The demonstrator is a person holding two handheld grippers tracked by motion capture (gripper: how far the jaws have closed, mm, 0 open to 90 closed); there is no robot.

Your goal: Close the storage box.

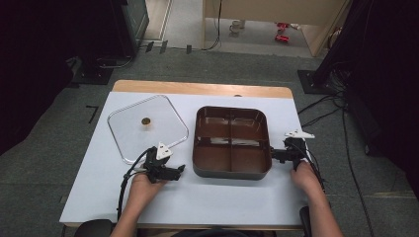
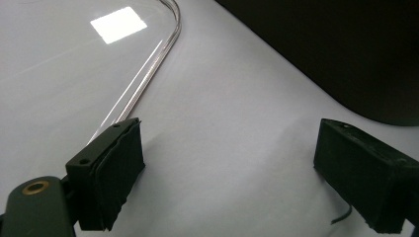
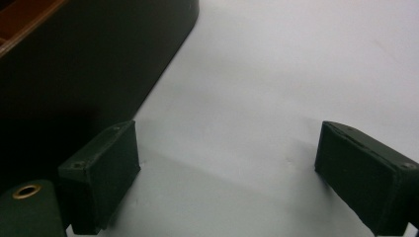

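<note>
One clear square lid [image 1: 147, 128] with a small gold knob [image 1: 146, 121] lies flat at the left of the white worktop [image 1: 207, 197], and one dark brown tray [image 1: 231, 142] with four compartments sits beside it at the centre. The left gripper [image 1: 174, 171] rests by the lid's near corner, its fingers [image 2: 111, 173] spread wide and holding nothing; the right gripper [image 1: 274, 154] sits just beside the tray's right wall, fingers [image 3: 101, 173] equally wide and empty. Grey carpet [image 1: 237, 64], cables and dark stands surround the worktop.
</note>
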